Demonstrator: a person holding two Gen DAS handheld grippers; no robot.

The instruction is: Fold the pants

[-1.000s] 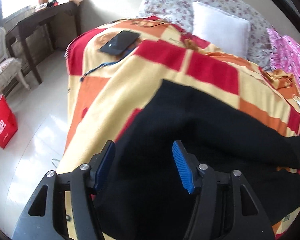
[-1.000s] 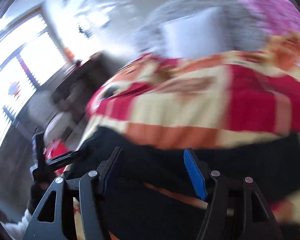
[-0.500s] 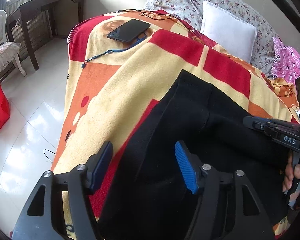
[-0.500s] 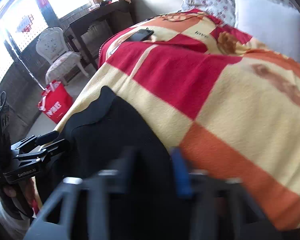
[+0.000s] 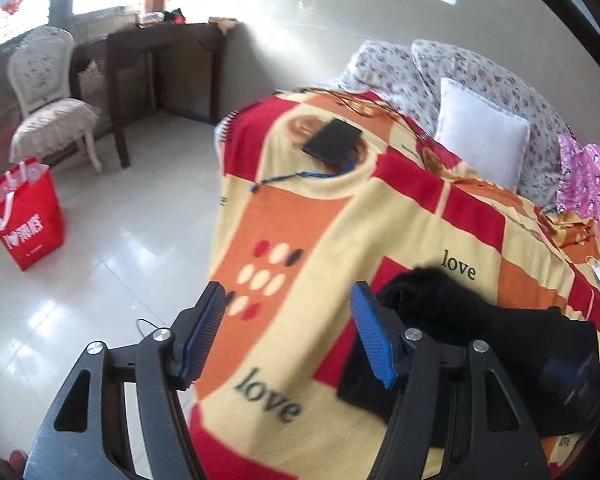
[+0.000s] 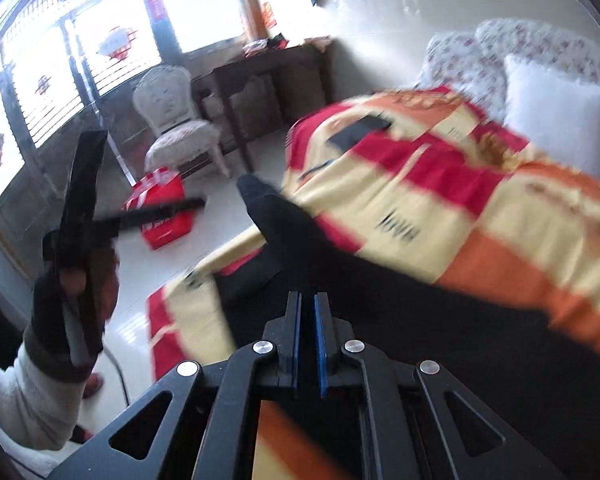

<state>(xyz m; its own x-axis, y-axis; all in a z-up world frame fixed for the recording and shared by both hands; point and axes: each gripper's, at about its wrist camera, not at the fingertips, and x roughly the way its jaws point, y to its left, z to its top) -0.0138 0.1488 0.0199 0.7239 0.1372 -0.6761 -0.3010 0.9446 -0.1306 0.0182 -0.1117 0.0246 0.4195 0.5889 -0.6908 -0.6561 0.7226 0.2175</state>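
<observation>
While the left gripper (image 5: 286, 326) hangs above the near edge of the blanket (image 5: 316, 216) with its blue pads spread wide and nothing between them, the black pants (image 5: 480, 332) lie bunched on the blanket just to its right. In the right wrist view the right gripper (image 6: 307, 312) has its pads drawn almost together over the dark cloth (image 6: 380, 292); whether fabric is pinched between them I cannot tell. A phone (image 5: 332, 145) rests on the far part of the blanket, a white pillow (image 5: 482, 142) beyond it to the right. A red bag (image 5: 26, 216) stands on the floor at far left, near a chair (image 5: 46, 92).
</observation>
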